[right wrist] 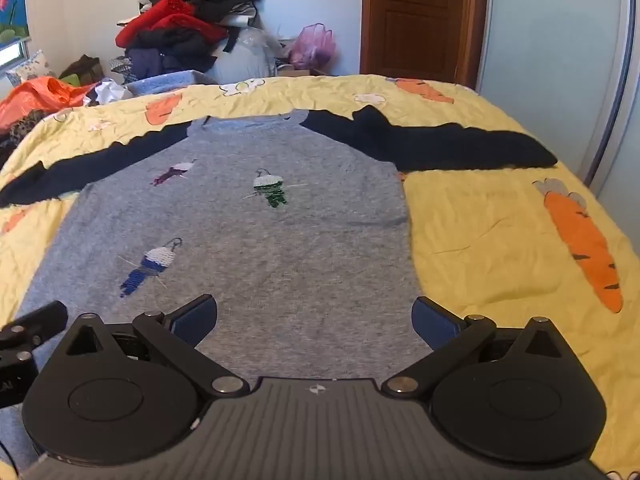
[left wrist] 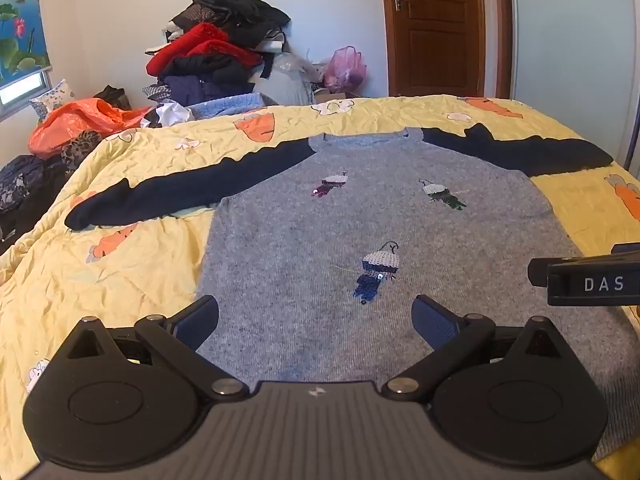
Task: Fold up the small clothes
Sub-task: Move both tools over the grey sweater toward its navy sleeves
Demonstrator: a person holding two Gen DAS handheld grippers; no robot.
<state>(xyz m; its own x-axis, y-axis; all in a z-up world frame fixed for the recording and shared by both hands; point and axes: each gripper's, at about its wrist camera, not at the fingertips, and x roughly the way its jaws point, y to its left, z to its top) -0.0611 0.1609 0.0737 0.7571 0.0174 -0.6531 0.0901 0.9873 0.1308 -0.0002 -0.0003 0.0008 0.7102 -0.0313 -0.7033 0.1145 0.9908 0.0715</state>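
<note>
- Small grey knit sweater with navy sleeves [left wrist: 360, 240] lies flat, front up, on the yellow crinkled bedspread w/ orange carrot prints [left wrist: 120, 280]; neck end is away from me, hem nearest me.
- Both navy sleeves spread out sideways from the sweater's shoulders, resting on the bedspread.
- Three small sequin figures on the sweater's chest: purple, green, and blue [left wrist: 376, 272], the blue one closest to the hem.
- My left gripper [left wrist: 316, 320] hovers over the sweater's hem, jaws spread wide, nothing between the blue pads [left wrist: 196, 320].
- My right gripper [right wrist: 314, 318] is at the sweater's hem too, towards its right edge, jaws wide apart, empty; one pad sits over grey knit, the other over the sweater's edge by the bedspread.
- In the left view, the right gripper's black body w/ "DAS" lettering pokes in beside the sweater's right side.
- Beyond the sweater's neck, past the bed: tall pile of red, black and dark clothes [left wrist: 216, 52], pink plastic bag [left wrist: 346, 68], brown wooden door [left wrist: 436, 24].
- Orange plastic bag [left wrist: 76, 122] sits far left of the sweater, off the bed edge.
</note>
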